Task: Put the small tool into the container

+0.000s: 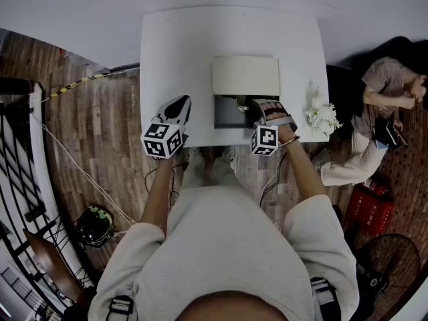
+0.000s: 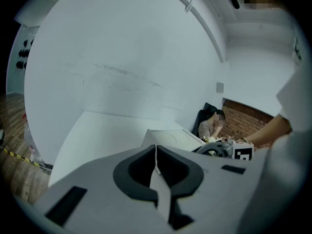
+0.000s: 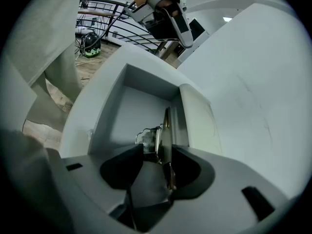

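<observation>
Small tool [image 3: 151, 139], metallic, in boxy container [image 3: 105, 106]; right gripper [image 3: 157, 154] parted, left gripper [image 2: 156, 154] together.

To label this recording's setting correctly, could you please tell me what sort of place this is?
Probably an indoor loft-style workspace: a plain white table stands against a white wall on a wood-plank floor, with a black metal railing at one side and a bare brick wall beyond.

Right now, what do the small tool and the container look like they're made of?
The small tool: probably metal, bare and shiny; it glints with bright edges. The container: likely plastic or coated board, matte pale grey; flat, smooth walls without shine, so I can't be sure.
</observation>
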A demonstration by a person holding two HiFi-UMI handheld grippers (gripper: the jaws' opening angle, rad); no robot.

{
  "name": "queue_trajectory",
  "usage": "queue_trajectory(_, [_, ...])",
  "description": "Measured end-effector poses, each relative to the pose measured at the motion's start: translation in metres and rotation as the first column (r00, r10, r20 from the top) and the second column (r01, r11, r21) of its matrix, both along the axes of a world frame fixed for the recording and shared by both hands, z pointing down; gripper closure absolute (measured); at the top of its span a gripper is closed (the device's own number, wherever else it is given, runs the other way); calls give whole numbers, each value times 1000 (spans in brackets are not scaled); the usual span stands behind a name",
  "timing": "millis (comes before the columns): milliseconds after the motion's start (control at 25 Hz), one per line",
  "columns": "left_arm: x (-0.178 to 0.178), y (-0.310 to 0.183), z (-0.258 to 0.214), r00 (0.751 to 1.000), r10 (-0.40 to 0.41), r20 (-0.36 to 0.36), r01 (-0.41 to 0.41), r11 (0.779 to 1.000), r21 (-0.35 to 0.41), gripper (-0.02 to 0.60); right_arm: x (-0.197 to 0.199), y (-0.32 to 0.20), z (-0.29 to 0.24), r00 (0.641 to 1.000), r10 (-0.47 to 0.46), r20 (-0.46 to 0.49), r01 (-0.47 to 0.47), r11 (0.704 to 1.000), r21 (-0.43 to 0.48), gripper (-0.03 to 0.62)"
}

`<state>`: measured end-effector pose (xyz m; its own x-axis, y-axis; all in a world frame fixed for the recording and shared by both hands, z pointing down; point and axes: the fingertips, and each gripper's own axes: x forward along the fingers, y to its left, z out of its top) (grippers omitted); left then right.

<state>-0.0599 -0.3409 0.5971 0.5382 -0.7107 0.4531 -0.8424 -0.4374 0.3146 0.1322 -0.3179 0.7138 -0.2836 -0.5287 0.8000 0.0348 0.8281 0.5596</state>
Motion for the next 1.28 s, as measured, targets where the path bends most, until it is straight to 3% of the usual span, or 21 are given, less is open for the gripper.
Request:
queue_trajectory(240, [0, 0, -1, 1000, 3, -3, -3, 1000, 3, 568, -2, -3, -4, 1000, 13, 20, -13, 1000, -3, 345])
queue_trajectory(440, [2, 2, -2, 1000, 10, -5, -10, 1000, 3, 568, -2, -1, -8, 999, 25, 33, -25, 1000, 1, 336])
queue_trajectory(880, [13, 6, -10, 999, 42, -3, -42, 999, 23, 568, 2, 11, -39, 993, 69, 91, -76, 995, 67, 421])
queue_trajectory(1280, [29, 12, -23, 996, 89, 1, -89, 995, 51, 568, 23, 23, -60, 970, 189, 152, -209, 969, 129, 549])
